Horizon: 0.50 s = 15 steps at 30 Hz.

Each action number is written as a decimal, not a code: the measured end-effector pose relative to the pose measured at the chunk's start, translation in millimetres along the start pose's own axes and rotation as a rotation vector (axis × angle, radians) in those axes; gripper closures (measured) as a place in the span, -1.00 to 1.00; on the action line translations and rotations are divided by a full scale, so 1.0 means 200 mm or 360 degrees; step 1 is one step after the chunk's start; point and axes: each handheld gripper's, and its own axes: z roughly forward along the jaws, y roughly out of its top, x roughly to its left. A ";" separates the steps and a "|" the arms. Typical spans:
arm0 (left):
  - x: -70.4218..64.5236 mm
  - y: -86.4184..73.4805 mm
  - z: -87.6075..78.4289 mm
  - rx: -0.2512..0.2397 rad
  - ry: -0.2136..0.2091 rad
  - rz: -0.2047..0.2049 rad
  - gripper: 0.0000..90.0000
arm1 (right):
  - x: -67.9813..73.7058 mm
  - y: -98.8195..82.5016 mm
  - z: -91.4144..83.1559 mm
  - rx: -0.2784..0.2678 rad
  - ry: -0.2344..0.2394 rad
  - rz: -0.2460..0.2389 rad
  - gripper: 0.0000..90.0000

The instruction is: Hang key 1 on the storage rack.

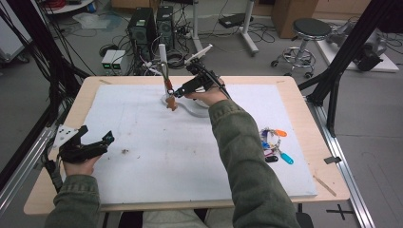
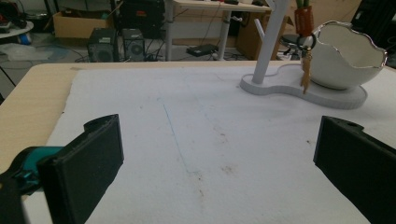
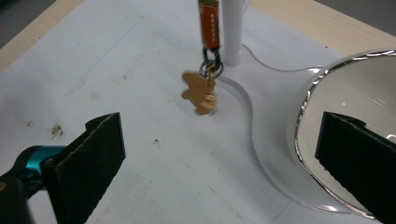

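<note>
1. High view. The right gripper (image 1: 179, 91) reaches to the far middle of the bench (image 1: 304, 118), beside the white stand (image 1: 163, 59). A keychain (image 1: 170, 97) with an orange tag and a brown wooden charm hangs from a branch of that stand, just left of the jaws, which stand apart with nothing between them. The left gripper (image 1: 97, 144) rests at the near left on the white mat (image 1: 157, 152), jaws open and empty. A cluster of further keychains (image 1: 274, 145) lies on the mat at the right, well apart from both hands.

2. Left gripper view. The jaws are wide open over bare mat. At the far right stand the stand's post (image 2: 270, 39), its flat white base (image 2: 299, 88) and the white bowl (image 2: 348, 60); the keychain (image 2: 306, 46) dangles between post and bowl.

3. Right gripper view. The jaws are fully spread and clear of the keychain (image 3: 205, 70), whose charm (image 3: 200, 92) is blurred, so it is probably swinging. The bowl (image 3: 327, 88) sits close by the right-hand jaw.

4. Judgement. The hanging step looks complete. To finish well, draw the right gripper straight back with the jaws kept wide, avoiding the charm, the branch and the bowl rim; let the swing die before reaching for the next keychain at the right.
</note>
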 end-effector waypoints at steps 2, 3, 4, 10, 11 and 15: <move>0.00 0.00 0.00 0.0001 0.0002 -0.0002 -0.96 | -0.01 -0.02 -0.01 -0.0003 -0.0014 0.0000 -0.98; 0.00 0.00 0.00 0.0004 0.0004 0.0001 -0.96 | -0.01 -0.02 -0.02 -0.0002 -0.0029 -0.0012 -0.98; 0.00 0.00 0.00 0.0004 0.0003 0.0002 -0.96 | -0.01 -0.03 -0.02 -0.0006 -0.0037 -0.0019 -0.98; 0.00 0.00 0.00 0.0005 0.0001 0.0003 -0.96 | -0.01 -0.07 -0.06 -0.0049 -0.0011 -0.0024 -0.98; 0.00 0.00 0.00 0.0005 0.0001 0.0003 -0.96 | -0.01 -0.08 -0.06 -0.0052 -0.0012 -0.0029 -0.98; 0.00 0.00 0.00 0.0017 0.0006 0.0010 -0.96 | -0.02 -0.13 -0.08 -0.0045 -0.0022 -0.0047 -0.98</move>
